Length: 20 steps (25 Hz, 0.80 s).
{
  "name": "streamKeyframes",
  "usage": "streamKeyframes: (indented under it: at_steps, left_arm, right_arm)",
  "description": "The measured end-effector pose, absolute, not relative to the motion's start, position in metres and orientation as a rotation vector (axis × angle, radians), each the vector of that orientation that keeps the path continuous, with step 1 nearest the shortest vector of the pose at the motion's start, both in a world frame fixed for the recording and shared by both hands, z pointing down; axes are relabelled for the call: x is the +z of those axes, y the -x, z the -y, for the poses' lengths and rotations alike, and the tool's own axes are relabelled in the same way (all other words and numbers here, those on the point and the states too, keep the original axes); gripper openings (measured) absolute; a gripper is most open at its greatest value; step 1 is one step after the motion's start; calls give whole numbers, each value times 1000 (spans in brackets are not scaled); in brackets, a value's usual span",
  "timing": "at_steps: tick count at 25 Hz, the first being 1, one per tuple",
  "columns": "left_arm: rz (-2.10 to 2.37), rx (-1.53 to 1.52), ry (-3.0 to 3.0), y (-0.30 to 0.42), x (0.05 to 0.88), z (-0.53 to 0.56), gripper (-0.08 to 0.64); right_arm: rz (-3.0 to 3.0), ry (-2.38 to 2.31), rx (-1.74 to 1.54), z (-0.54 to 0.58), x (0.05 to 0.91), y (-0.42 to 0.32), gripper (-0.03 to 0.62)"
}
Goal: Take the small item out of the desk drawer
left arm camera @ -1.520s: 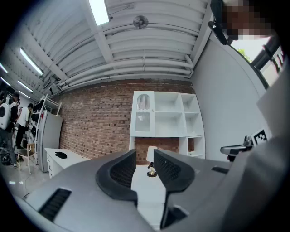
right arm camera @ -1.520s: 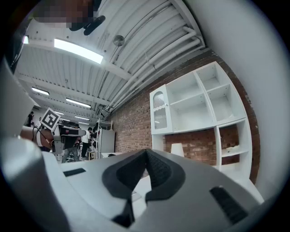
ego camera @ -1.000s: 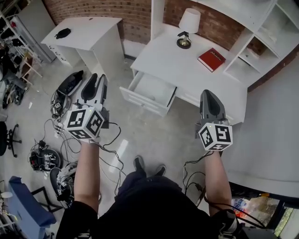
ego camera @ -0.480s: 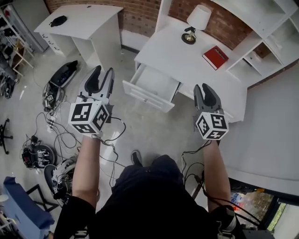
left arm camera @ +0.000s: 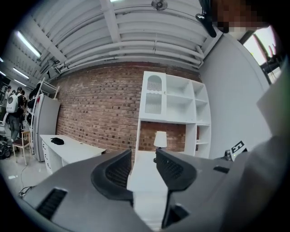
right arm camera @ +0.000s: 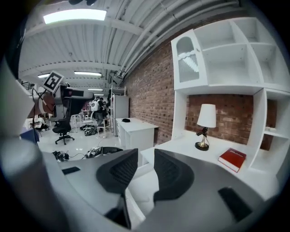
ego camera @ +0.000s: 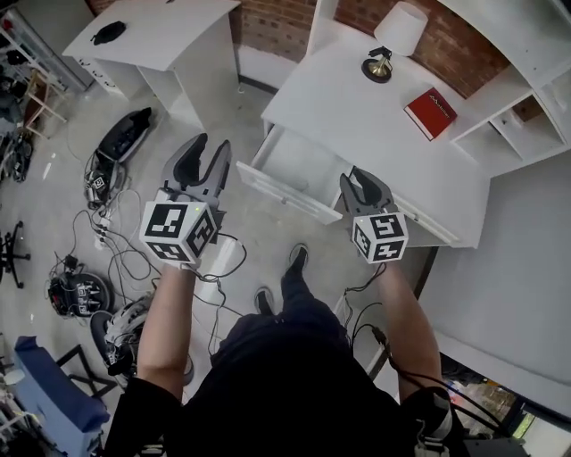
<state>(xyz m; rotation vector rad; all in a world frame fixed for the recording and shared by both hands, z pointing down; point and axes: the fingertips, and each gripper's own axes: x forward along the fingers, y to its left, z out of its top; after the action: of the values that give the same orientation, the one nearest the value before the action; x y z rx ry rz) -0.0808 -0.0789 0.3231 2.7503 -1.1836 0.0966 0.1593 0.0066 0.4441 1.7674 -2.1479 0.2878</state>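
The white desk [ego camera: 375, 116] has one drawer [ego camera: 294, 165] pulled out; its inside looks plain white and I cannot make out a small item in it. My right gripper [ego camera: 361, 178] hovers at the drawer's right front corner, above it, with its jaws open and nothing between them. In the right gripper view the right gripper [right arm camera: 145, 165] points over the drawer [right arm camera: 136, 183] toward the desk top. My left gripper [ego camera: 201, 150] hangs over the floor left of the drawer, open and empty. In the left gripper view the left gripper [left arm camera: 142, 163] frames the desk.
A lamp [ego camera: 393, 36] and a red book [ego camera: 430, 113] stand on the desk, with white shelves [ego camera: 526, 116] at its right. A second white desk [ego camera: 161, 27] stands at the back left. Cables and equipment [ego camera: 89, 259] litter the floor on the left.
The right gripper's jaws went from shut to open. Both grippers came nearer the drawer, the right one shifting left to its front corner. The person stepped forward.
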Motion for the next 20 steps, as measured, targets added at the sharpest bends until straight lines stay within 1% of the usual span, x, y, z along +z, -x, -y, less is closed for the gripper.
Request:
streamKeyframes:
  at_steps: [6,9,13,15,20]
  left_arm:
    - [1210,226,-2655,43,368,127,155]
    - [1224,278,-2597,29,398,146,170]
    - [1234,345,-2516,30,431,156,198]
    - [1243,369,-2484,32,444,157,199]
    - [1274,401,-2413,44,472,162,199]
  right_arm:
    - [2206,-1477,398,46,527,-167,112]
    - [2211,-1319,405,67,564,-170,117]
    - [2213,-1089,405,84,607,-156,126]
    - [2201,-946,397,85,630,-147,140]
    - [2148,-622,337,80,679,-129,147]
